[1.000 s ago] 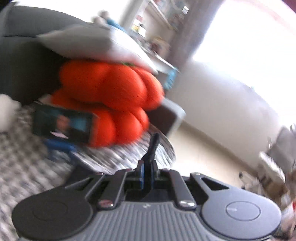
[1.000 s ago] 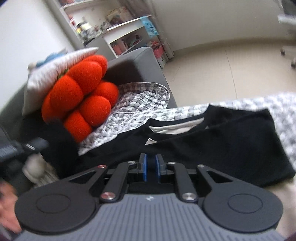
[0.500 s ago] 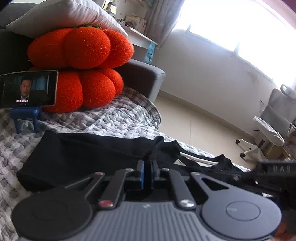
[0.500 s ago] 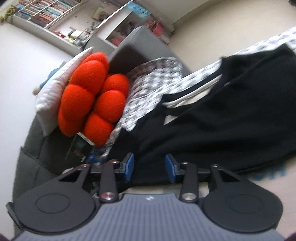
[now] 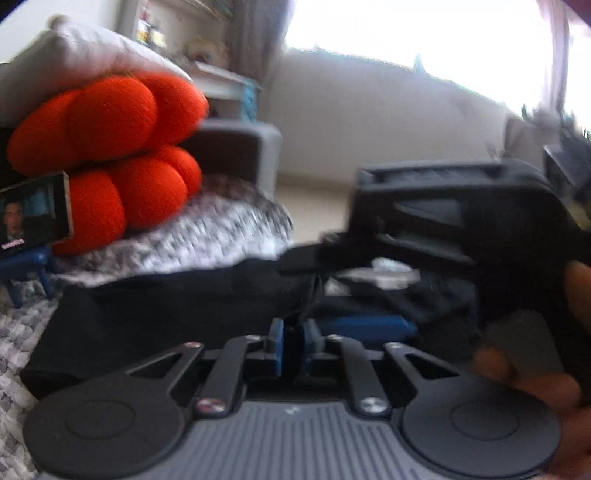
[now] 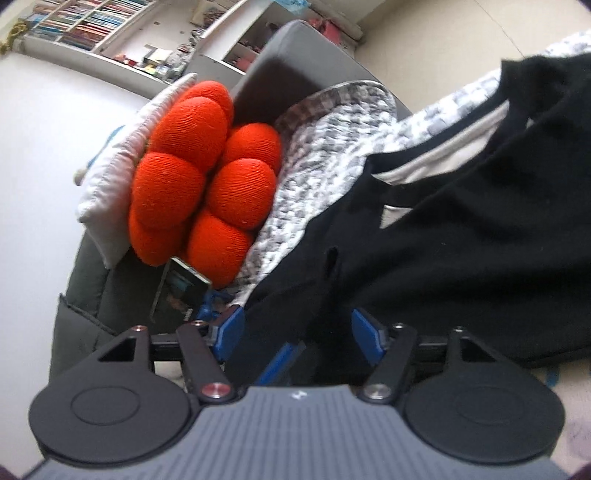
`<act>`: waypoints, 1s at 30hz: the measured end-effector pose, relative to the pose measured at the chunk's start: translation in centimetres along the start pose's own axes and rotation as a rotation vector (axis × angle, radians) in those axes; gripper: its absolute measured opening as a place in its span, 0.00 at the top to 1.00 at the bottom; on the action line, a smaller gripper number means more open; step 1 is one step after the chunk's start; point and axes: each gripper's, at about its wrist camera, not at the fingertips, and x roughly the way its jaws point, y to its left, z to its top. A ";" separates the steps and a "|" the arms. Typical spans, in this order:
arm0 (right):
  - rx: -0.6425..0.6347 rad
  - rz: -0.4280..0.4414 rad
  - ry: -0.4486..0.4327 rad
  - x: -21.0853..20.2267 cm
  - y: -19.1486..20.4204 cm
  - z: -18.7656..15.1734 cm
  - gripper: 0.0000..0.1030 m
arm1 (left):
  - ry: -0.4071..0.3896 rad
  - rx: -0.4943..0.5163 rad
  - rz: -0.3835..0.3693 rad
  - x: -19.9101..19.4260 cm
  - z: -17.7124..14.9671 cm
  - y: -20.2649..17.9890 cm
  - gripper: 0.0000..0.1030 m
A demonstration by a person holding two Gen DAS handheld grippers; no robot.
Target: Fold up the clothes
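Black garment (image 6: pixel 461 236) lies spread on a grey-and-white knit blanket (image 6: pixel 314 162) that covers the sofa seat. Neck opening with pale inner lining faces up, toward the far side of the right wrist view. In the left wrist view the same garment (image 5: pixel 166 314) appears as a flat dark slab with a straight near-left edge, directly ahead of the claw.

Left claw (image 5: pixel 291 345): blue pads stand close together, a narrow gap between them, and the jaws are opening. Dark fabric sits at the gap; the frame is blurred, so I cannot tell whether the pads still press it.

Right claw (image 6: pixel 295 328): blue pads wide apart and opening further. The garment's near edge lies between them, pads clear of the cloth on both sides. In the left wrist view the right claw's black body (image 5: pixel 461 221) crosses the right half of the frame above the garment, with a person's fingers (image 5: pixel 517 373) blurred at the lower right.

Surroundings: an orange lobed cushion (image 6: pixel 199 177) stands at the sofa's back corner with a white pillow (image 6: pixel 110 177) behind it. A phone (image 5: pixel 33 218) on a blue stand (image 5: pixel 26 266) sits just in front of the cushion, screen lit. Grey sofa arm (image 6: pixel 295 55) beyond the blanket. Bookshelves (image 6: pixel 92 22) line the wall behind.
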 end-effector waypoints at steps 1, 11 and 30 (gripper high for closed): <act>0.008 -0.009 0.007 0.2 -0.3 -0.1 0.33 | 0.028 -0.002 -0.018 0.0 0.1 0.2 0.80; -0.064 -0.098 0.029 1.2 0.2 -0.7 0.47 | 0.115 -0.260 -0.095 -1.4 1.9 7.9 0.71; -0.248 -0.087 -0.108 -1.4 5.6 -0.3 0.94 | 0.120 -0.282 -0.213 -3.3 2.9 11.2 0.71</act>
